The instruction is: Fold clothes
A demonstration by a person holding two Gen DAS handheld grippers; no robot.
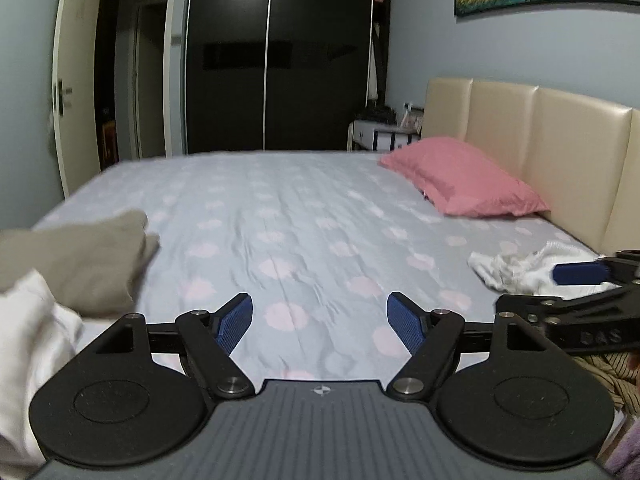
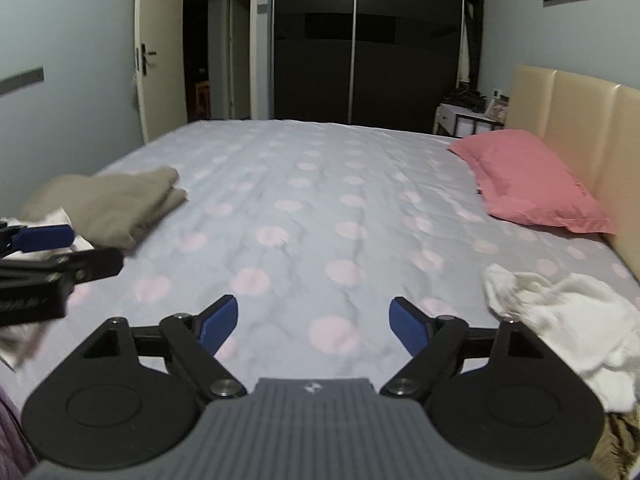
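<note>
A folded olive-grey garment (image 1: 86, 256) lies on the bed (image 1: 304, 216) at the left, with a white garment (image 1: 28, 336) beside it. It also shows in the right wrist view (image 2: 116, 200). A crumpled white garment (image 2: 568, 320) lies at the right near the headboard, also seen in the left wrist view (image 1: 528, 268). My left gripper (image 1: 320, 324) is open and empty above the sheet. My right gripper (image 2: 314, 326) is open and empty too. Each gripper shows at the edge of the other's view.
A pink pillow (image 1: 460, 178) leans by the beige headboard (image 1: 540, 136). A dark wardrobe (image 1: 276, 56) and an open door (image 1: 74, 92) stand beyond the bed. A striped cloth (image 1: 612, 376) lies at the near right.
</note>
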